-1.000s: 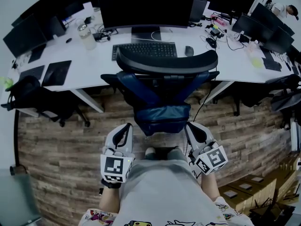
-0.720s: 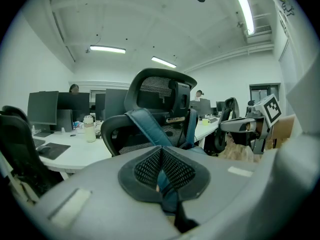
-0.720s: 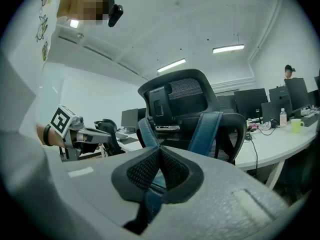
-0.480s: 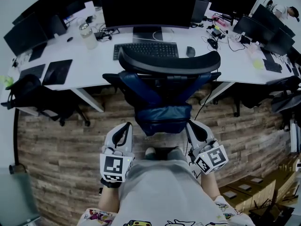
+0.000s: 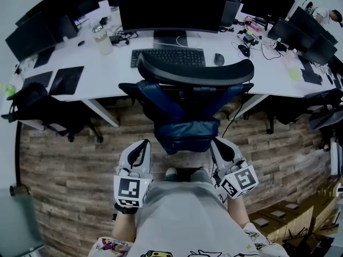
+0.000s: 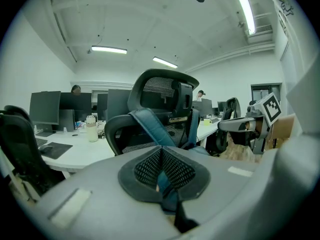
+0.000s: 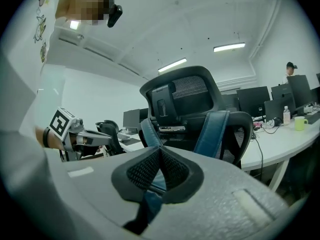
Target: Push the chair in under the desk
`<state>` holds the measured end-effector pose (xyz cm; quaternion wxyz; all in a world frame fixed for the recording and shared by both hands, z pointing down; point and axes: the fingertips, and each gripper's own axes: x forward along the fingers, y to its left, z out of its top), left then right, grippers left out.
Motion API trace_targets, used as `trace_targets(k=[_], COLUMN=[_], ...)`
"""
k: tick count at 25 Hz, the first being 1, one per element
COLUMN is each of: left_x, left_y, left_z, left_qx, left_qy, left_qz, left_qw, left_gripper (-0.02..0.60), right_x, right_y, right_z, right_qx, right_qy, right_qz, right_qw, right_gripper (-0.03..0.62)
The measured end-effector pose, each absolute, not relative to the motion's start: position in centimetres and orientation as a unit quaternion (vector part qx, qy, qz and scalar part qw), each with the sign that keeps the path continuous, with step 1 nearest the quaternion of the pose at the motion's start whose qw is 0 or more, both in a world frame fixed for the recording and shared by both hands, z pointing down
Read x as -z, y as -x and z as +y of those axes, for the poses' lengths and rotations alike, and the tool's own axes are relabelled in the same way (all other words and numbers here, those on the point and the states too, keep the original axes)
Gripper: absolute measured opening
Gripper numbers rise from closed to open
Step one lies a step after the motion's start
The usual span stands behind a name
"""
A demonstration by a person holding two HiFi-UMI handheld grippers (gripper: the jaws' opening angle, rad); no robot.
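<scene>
The office chair (image 5: 185, 103), with a black mesh headrest and blue back straps, stands with its back toward me, its front at the edge of the white desk (image 5: 112, 76). Both grippers sit low by my waist and point at the chair's rear. My left gripper (image 5: 144, 144) is shut and empty, just left of the chair's blue lower back. My right gripper (image 5: 215, 143) is shut and empty, just right of it. In the left gripper view the chair (image 6: 160, 111) rises beyond the shut jaws of my left gripper (image 6: 161, 153). In the right gripper view the chair (image 7: 192, 111) stands beyond the shut right gripper (image 7: 160, 154).
On the desk are a large monitor (image 5: 171, 7), a keyboard (image 5: 168, 57), a mouse (image 5: 218, 59) and a bottle (image 5: 102, 39). Another black chair (image 5: 37, 108) stands at the left. Cardboard boxes (image 5: 289, 213) lie at the lower right on the wooden floor (image 5: 69, 165).
</scene>
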<state>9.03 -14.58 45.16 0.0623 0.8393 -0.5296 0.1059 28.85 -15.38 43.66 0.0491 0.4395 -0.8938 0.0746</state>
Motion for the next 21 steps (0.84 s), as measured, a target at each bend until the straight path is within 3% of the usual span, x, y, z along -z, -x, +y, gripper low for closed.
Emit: trace_targets(k=[21], left_x=[-45.12], left_y=[-8.88], left_z=[-14.22], left_qx=[-0.105], left_qy=[-0.839], left_qz=[-0.530], left_qw=[0.061], left_gripper=[0.011], right_x=[-44.19], right_y=[-29.13], right_z=[-14.74], right_qx=[-0.084], right_qy=[-0.448], right_qz=[-0.889], right_qw=[0.051], right_gripper=[0.002])
